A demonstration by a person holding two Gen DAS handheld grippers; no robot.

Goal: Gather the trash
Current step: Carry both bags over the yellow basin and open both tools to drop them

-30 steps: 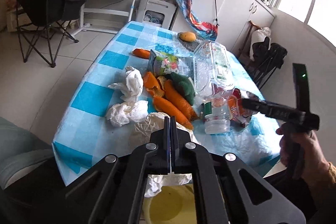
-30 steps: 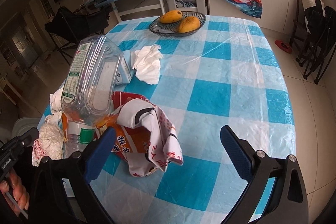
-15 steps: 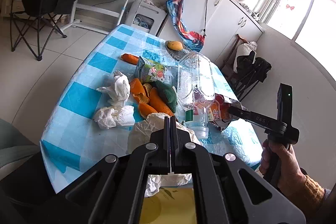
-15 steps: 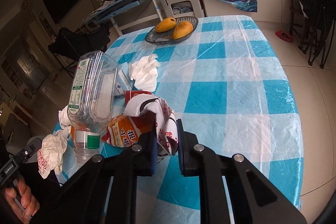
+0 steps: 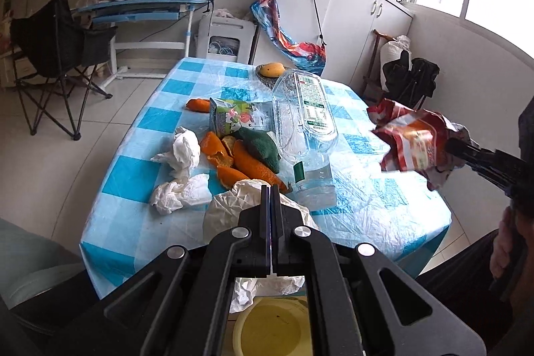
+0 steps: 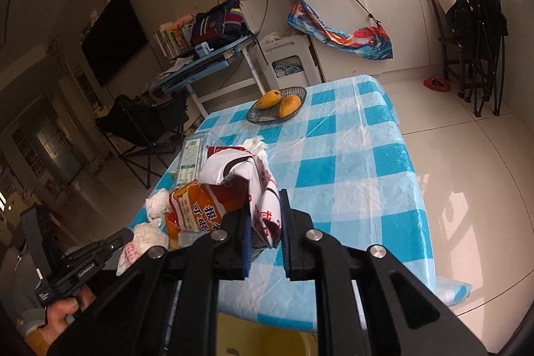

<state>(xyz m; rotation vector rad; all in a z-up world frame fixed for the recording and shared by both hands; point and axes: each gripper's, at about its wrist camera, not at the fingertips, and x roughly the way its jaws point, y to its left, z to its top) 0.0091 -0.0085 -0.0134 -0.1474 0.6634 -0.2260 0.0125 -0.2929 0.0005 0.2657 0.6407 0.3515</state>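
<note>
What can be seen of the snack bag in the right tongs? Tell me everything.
The snack bag is a crumpled foil-like wrapper, orange, red and white with printed Chinese characters. It looks empty and folded over. The right tongs pinch its white end, holding it lifted clear above the checked table; only the pads touch it.

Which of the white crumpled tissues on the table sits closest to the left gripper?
The crumpled white tissue directly ahead of the left gripper, at the table's near edge. The other two wads lie farther left and back.
</note>
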